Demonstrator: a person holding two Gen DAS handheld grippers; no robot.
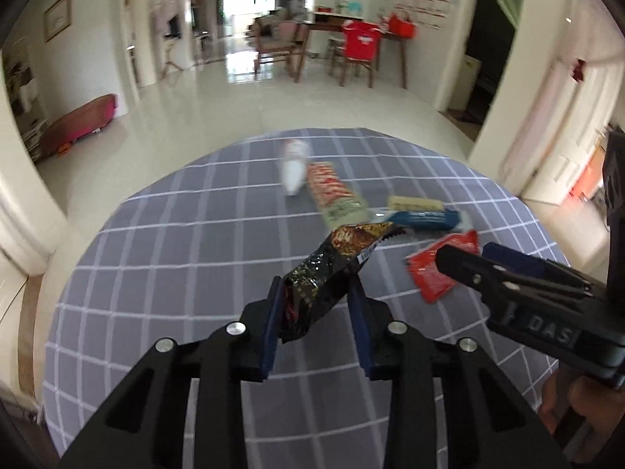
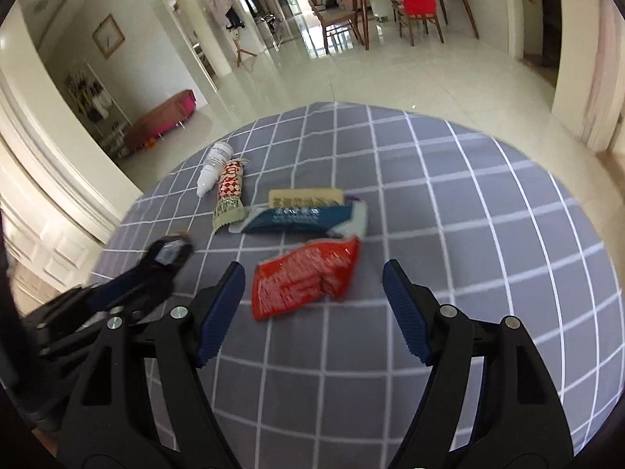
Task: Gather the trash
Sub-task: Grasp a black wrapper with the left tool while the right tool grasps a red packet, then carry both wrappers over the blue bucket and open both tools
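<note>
My left gripper (image 1: 316, 293) is shut on a black crinkled snack wrapper (image 1: 332, 265) and holds it above the grey checked tablecloth (image 1: 156, 273). My right gripper (image 2: 312, 277) is open, its fingers on either side of a red wrapper (image 2: 304, 281) that lies flat on the cloth; it also shows in the left wrist view (image 1: 433, 269). Beyond it lie a blue wrapper (image 2: 300, 217), a beige packet (image 2: 304, 197), a red-and-white checked wrapper (image 2: 228, 195) and a small white bottle (image 2: 213, 172) on its side.
The round table's far edge (image 2: 332, 105) drops to a glossy tiled floor. A wooden table with chairs (image 2: 410, 4) stands far back. A pink bench (image 2: 164, 121) sits by the left wall. The left gripper shows blurred at left in the right wrist view (image 2: 156, 269).
</note>
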